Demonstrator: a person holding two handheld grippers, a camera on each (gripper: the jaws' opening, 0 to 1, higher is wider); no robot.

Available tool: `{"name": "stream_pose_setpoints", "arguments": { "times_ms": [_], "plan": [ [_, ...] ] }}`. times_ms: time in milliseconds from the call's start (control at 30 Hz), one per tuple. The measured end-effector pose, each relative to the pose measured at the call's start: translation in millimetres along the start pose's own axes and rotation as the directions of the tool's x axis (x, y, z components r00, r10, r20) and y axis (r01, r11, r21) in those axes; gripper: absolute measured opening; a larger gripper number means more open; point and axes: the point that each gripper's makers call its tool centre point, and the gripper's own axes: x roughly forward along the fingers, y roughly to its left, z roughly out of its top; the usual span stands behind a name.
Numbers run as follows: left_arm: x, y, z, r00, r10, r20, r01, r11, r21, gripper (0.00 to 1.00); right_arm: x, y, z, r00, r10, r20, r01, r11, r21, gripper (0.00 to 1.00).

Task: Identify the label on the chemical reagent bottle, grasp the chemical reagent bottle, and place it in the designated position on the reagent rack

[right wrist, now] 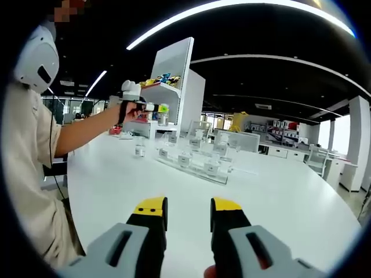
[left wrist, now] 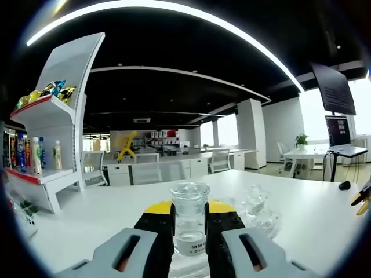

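Clamping a clear reagent bottle (left wrist: 189, 223) between its jaws, the left gripper (left wrist: 189, 223) holds it above the white counter (left wrist: 104, 214). Right gripper (right wrist: 188, 215) jaws stand apart, empty; the reagent rack (right wrist: 194, 162) sits mid-counter.

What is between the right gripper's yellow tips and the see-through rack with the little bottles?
Just bare white table. In the right gripper view, nothing lies between the right gripper and the reagent rack; its jaws stand open and empty.
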Motion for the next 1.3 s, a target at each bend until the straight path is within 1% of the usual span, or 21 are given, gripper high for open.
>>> {"name": "stream_pose_setpoints", "arguments": {
  "times_ms": [133, 333, 500, 633, 867, 1067, 1100, 1300],
  "plan": [
    [2.6, -2.3, -0.2, 1.0, -0.01, 0.003, 0.01, 1.0, -0.005, 0.19, 1.4, -5.9, -2.1, 1.0, -0.016, -0.006, 0.016, 1.0, 0.007, 0.29],
    [12.9, 0.3, 2.2, 1.0, -0.011, 0.003, 0.011, 1.0, 0.002, 0.19, 2.4, -5.2, -5.1, 1.0, -0.022, -0.018, 0.022, 1.0, 0.013, 0.29],
    [18.6, 0.9, 4.1, 1.0, -0.012, 0.012, 0.012, 1.0, 0.005, 0.19, 1.8, -4.3, 0.4, 0.999, -0.031, -0.015, 0.031, 0.999, 0.006, 0.29],
    [27.5, 2.9, 3.3, 1.0, -0.005, 0.016, 0.005, 1.0, -0.001, 0.19, 1.4, -5.9, 3.8, 0.999, -0.036, -0.012, 0.036, 0.999, -0.001, 0.29],
    [47.4, 12.9, -2.7, 0.999, 0.032, 0.029, -0.031, 0.999, -0.014, 0.19, 1.4, -5.4, 3.7, 0.999, -0.039, -0.018, 0.039, 0.999, -0.004, 0.29],
    [55.0, 11.7, -10.3, 0.998, 0.046, 0.03, -0.046, 0.999, -0.003, 0.19, 0.3, -7.7, 5.1, 0.999, -0.049, -0.02, 0.049, 0.999, -0.005, 0.29],
    [56.5, 11.2, -11.8, 0.999, 0.045, 0.03, -0.045, 0.999, -0.011, 0.19, 0.2, -8.0, 5.2, 0.999, -0.05, -0.02, 0.05, 0.999, -0.006, 0.29],
    [64.1, 12.2, -16.8, 0.998, 0.051, 0.034, -0.051, 0.999, -0.011, 0.19, 0.4, -5.0, 7.1, 0.999, -0.041, -0.019, 0.041, 0.999, -0.013, 0.29]
  ]
}}
